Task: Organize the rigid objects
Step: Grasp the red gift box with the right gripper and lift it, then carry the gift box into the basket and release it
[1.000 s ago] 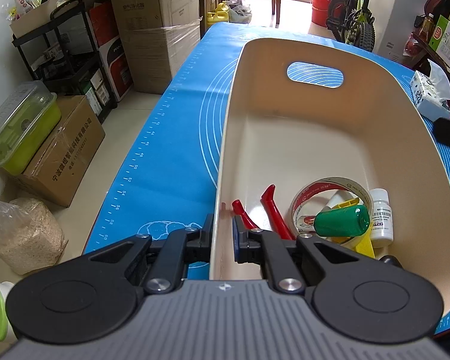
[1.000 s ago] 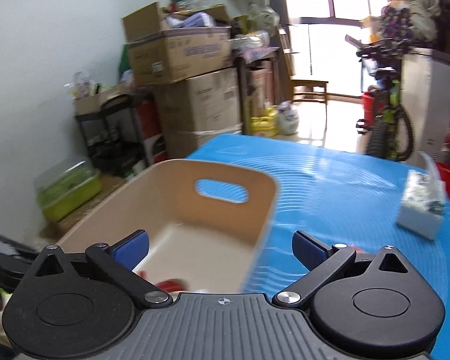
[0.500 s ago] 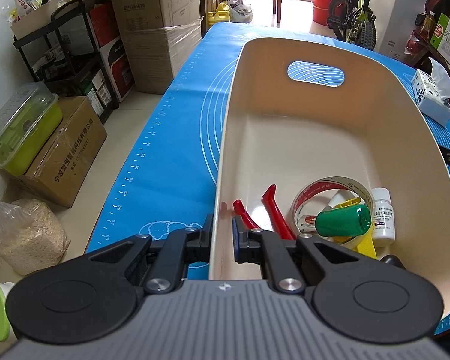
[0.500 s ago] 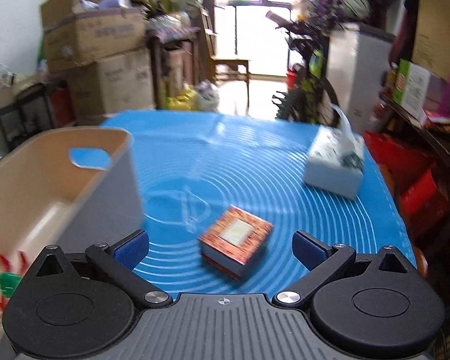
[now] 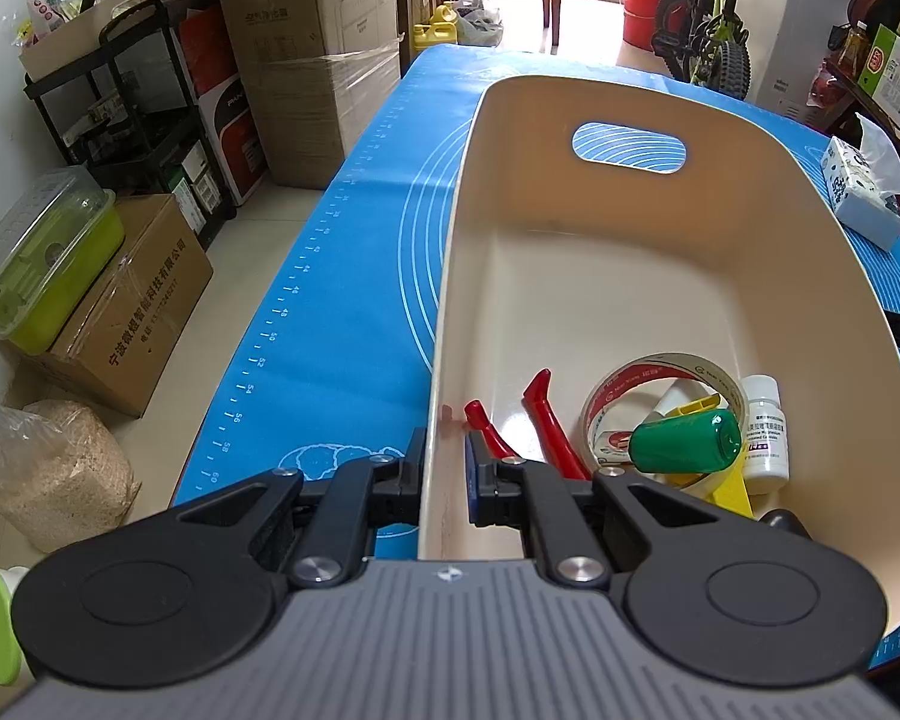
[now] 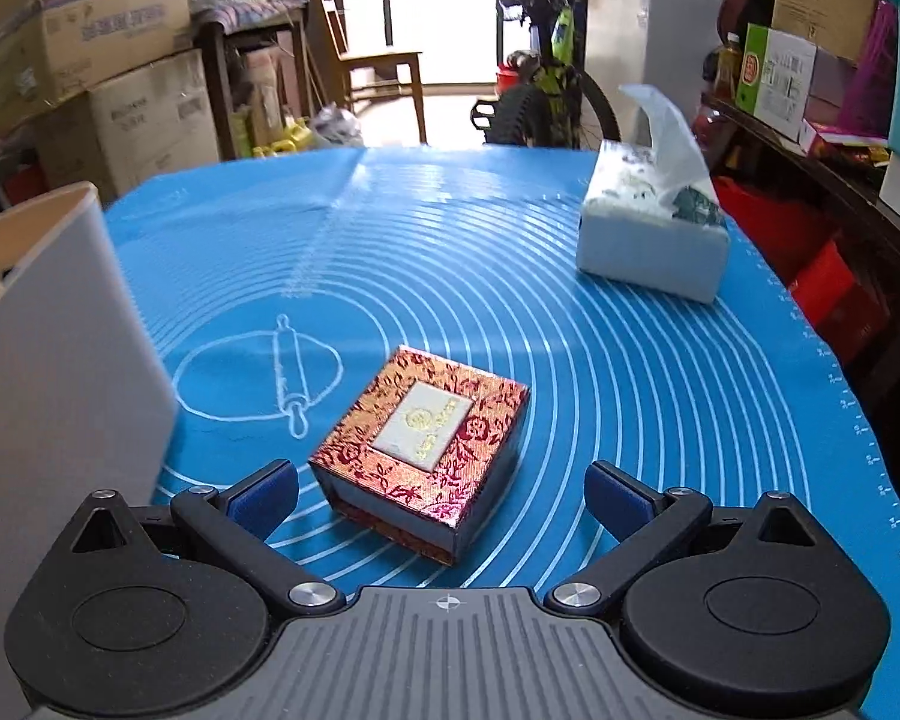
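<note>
My left gripper [image 5: 441, 468] is shut on the near left rim of a cream plastic bin [image 5: 570, 276] on the blue mat. In the bin lie red-handled pliers [image 5: 546, 420], a tape roll [image 5: 666, 378], a green bottle [image 5: 684, 441], a white pill bottle [image 5: 765, 426] and a yellow piece [image 5: 729, 489]. My right gripper [image 6: 441, 495] is open and empty. A red and gold patterned box [image 6: 423, 447] sits on the mat just ahead of it, between the fingers' line. The bin's outer wall [image 6: 48, 360] is at its left.
A tissue box [image 6: 648, 240] stands on the blue mat [image 6: 510, 252] at the far right; it also shows in the left wrist view [image 5: 858, 192]. Cardboard boxes [image 5: 120, 306], a shelf and a green container line the floor left of the table. A bicycle [image 6: 546, 90] stands behind.
The right gripper swung right from the bin to the patterned box and has come closer to it. The left gripper still holds the bin rim unmoved.
</note>
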